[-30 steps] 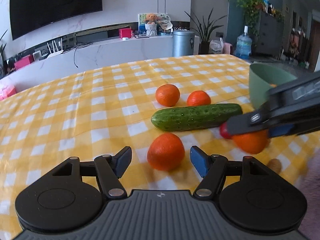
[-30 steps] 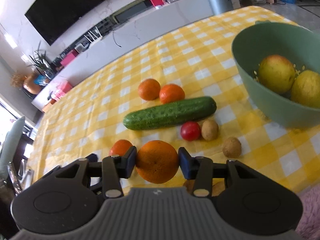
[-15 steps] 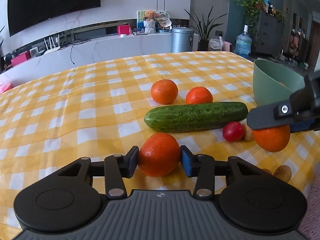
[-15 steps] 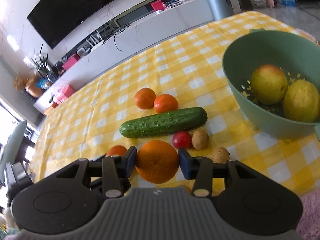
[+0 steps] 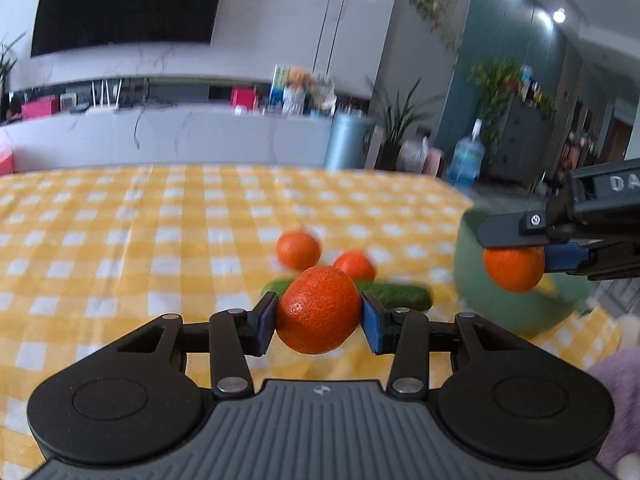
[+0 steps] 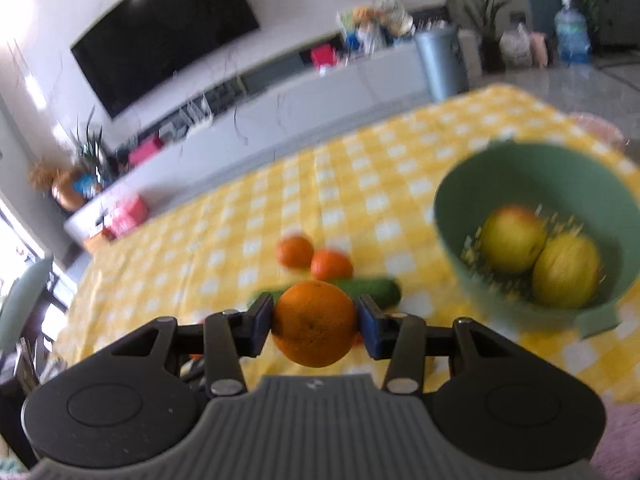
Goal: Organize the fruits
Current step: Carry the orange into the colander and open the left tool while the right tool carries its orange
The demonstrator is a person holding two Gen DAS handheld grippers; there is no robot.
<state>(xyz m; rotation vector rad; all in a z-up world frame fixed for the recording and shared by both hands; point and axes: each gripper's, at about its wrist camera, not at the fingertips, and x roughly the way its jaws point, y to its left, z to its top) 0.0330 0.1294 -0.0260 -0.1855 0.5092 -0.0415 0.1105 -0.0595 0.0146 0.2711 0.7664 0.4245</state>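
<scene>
My left gripper [image 5: 318,318] is shut on a reddish tangerine [image 5: 318,308] and holds it above the yellow checked table [image 5: 120,240]. My right gripper [image 6: 314,320] is shut on an orange [image 6: 314,324], also lifted; it shows in the left wrist view [image 5: 514,268] in front of the green bowl [image 5: 480,296]. The green bowl [image 6: 452,216] holds two yellow-green fruits [image 6: 512,238]. Two tangerines [image 5: 298,250] and a cucumber [image 5: 404,294] lie on the table beyond both grippers.
A long white counter [image 5: 160,136] and a grey bin [image 5: 348,140] stand beyond the table's far edge. A pink-purple cloth [image 5: 616,384] lies at the near right corner. Both views are motion-blurred.
My left gripper closed on the tangerine and lifted it off the table. My right gripper rose with the orange and moved toward the green bowl.
</scene>
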